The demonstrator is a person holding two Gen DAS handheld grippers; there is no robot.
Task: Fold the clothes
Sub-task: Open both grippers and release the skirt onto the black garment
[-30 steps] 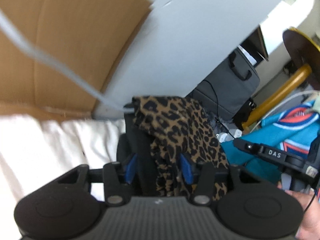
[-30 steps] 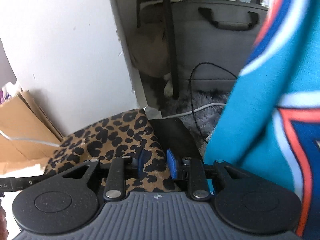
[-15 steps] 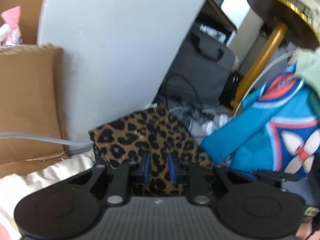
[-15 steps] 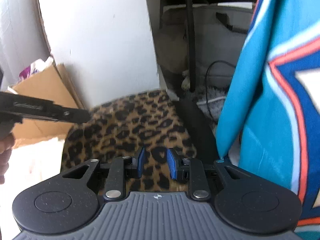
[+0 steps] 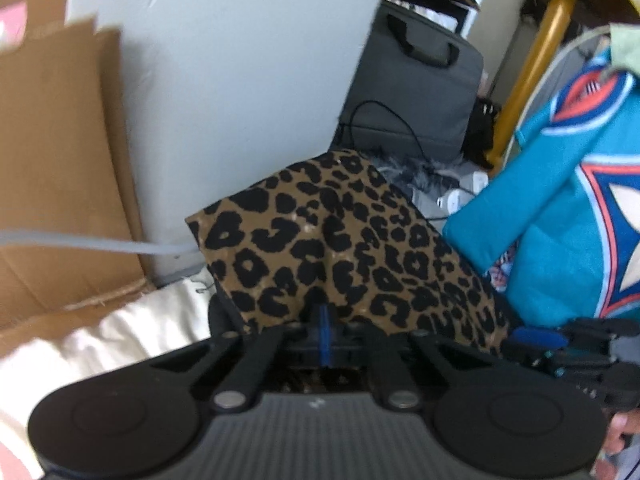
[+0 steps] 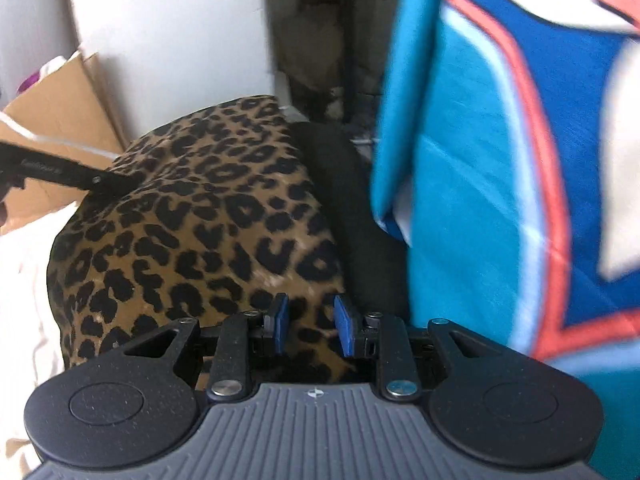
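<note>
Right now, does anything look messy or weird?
Mostly the floor past the leopard-print cloth: plugs and a black cable lie tangled beside the grey bag. Nothing looks spilled or broken.

The left claw (image 5: 324, 328) has its blue pads pressed together, pinching fabric. The right claw (image 6: 310, 330) holds its pads (image 6: 344, 330) apart, fabric between them.

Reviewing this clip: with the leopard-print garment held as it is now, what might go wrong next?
1. Only the left hand-held gripper looks shut on the leopard-print garment; the right hand-held gripper is open, so the fold could sag unevenly.
2. The teal jersey hangs close by and might get snagged.
</note>
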